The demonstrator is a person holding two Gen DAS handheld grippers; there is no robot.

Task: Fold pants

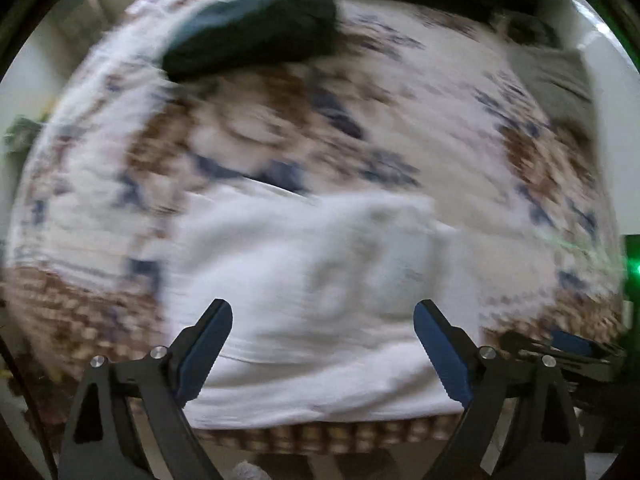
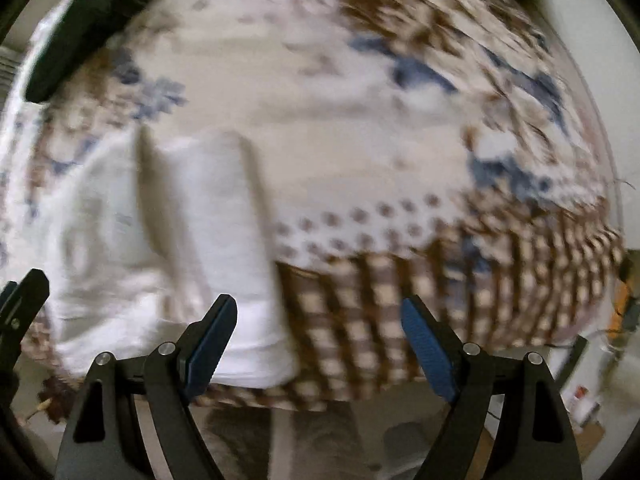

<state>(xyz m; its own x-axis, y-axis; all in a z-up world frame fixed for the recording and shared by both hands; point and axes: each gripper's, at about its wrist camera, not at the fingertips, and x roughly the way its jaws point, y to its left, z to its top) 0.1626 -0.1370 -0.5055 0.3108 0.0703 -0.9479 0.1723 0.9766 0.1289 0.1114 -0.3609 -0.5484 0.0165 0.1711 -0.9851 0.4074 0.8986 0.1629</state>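
Observation:
White pants (image 1: 312, 304) lie folded in a compact pile near the front edge of a bed; both views are motion-blurred. My left gripper (image 1: 323, 316) is open and empty, held just above the pile's near side. In the right wrist view the pants (image 2: 160, 248) lie at lower left. My right gripper (image 2: 319, 312) is open and empty, over the bedspread's checked border just right of the pile. The right gripper also shows in the left wrist view at the far right (image 1: 568, 344); the left gripper's finger shows at the left edge of the right wrist view (image 2: 24, 292).
The patterned bedspread (image 2: 360, 140) in white, brown and blue covers the bed. A dark green folded garment (image 1: 256, 36) lies at the far side, also in the right wrist view (image 2: 88, 28). A grey pillow (image 1: 556, 84) sits at the far right. Floor clutter (image 2: 580, 392) lies below the bed edge.

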